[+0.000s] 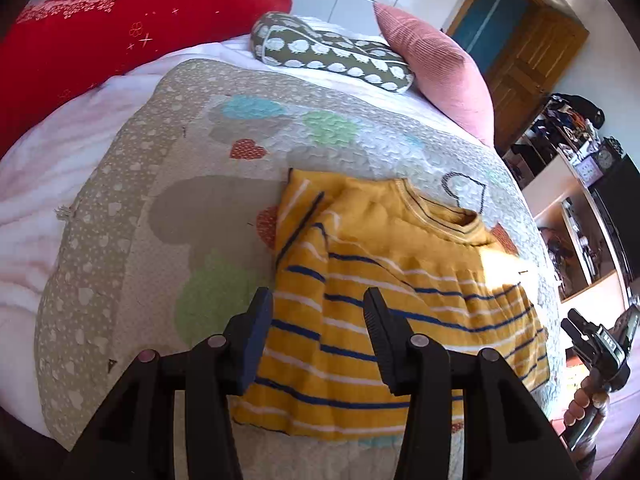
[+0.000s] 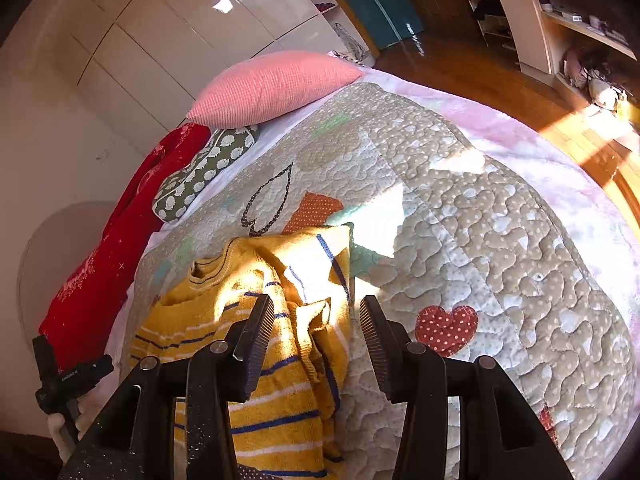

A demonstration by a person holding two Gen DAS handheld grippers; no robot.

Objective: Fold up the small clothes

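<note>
A small yellow sweater (image 1: 380, 248) with blue and white stripes lies flat on the quilt (image 1: 160, 208), collar away from me and one sleeve folded across its body. My left gripper (image 1: 319, 298) hovers open over the sweater's left side with nothing between its fingers. In the right wrist view the sweater (image 2: 208, 320) shows a sleeve cuff bunched on its right edge. My right gripper (image 2: 316, 306) stands open above that edge, holding nothing. A hand (image 1: 580, 404) carries the right gripper at the frame's right edge.
A pink pillow (image 1: 440, 64), a green patterned cushion (image 1: 332, 52) and a red blanket (image 1: 100, 44) lie at the far end of the bed. Shelves (image 1: 572, 184) and wooden floor (image 2: 500, 80) lie beyond the bed's right side. Bare quilt (image 2: 500, 240) stretches right of the sweater.
</note>
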